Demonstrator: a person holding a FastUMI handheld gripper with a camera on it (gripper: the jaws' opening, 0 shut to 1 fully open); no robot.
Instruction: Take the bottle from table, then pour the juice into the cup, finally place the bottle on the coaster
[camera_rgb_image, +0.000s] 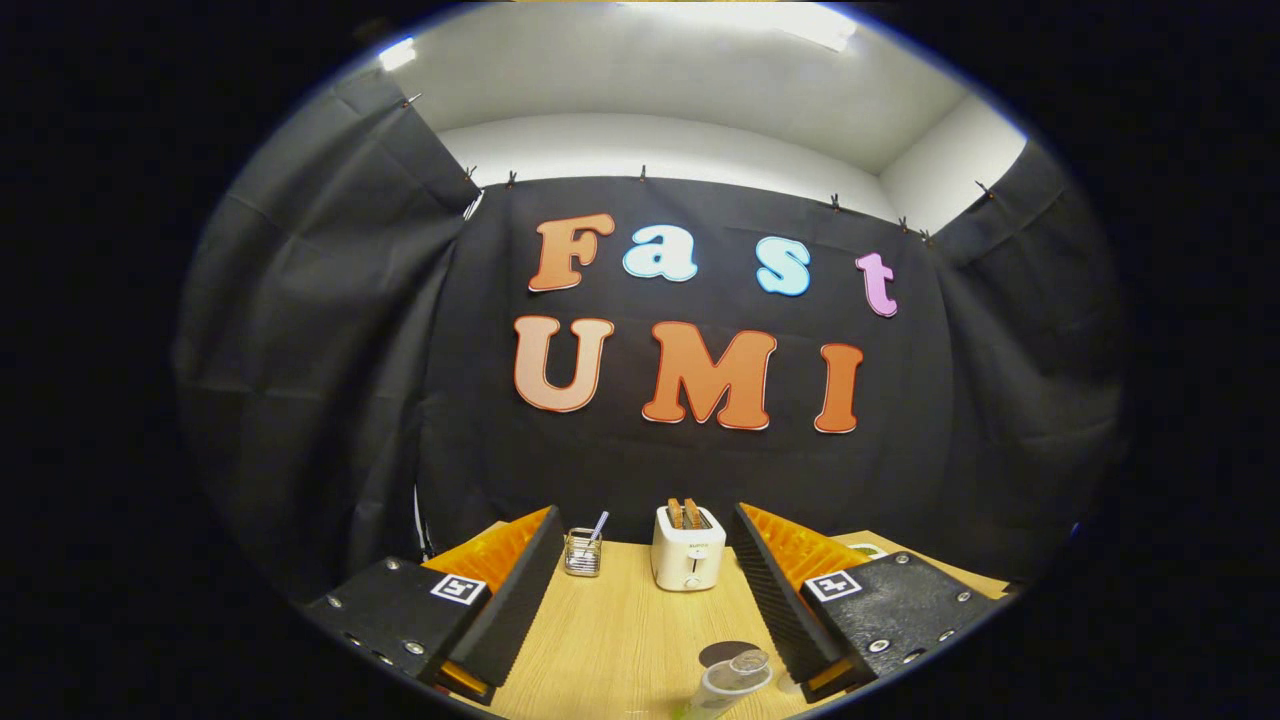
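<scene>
My tongs stand wide apart and hold nothing, their two fingers splayed to either side of a bare stretch of worktop. Closest to me, low between the fingers and nearer the right one, I see the top of the bottle, a pale body with a clear cap, standing on the wood and untouched by either finger. Just behind it lies a dark round disc that I take to be the coaster, partly hidden by the bottle's cap. Something small and pale sits tight against the right finger's base; it may be the cup, but I cannot tell. By my reading the task has barely begun: the bottle is not yet grasped, nothing poured, and the placing on the coaster is left to do. Farther on, beyond the fingertips, a white toaster with slices in its slots stands at the back of the light wood surface, and to its left a small wire holder with a straw in it. Behind hangs the black cloth wall, with white ceiling and a bright lamp above.
</scene>
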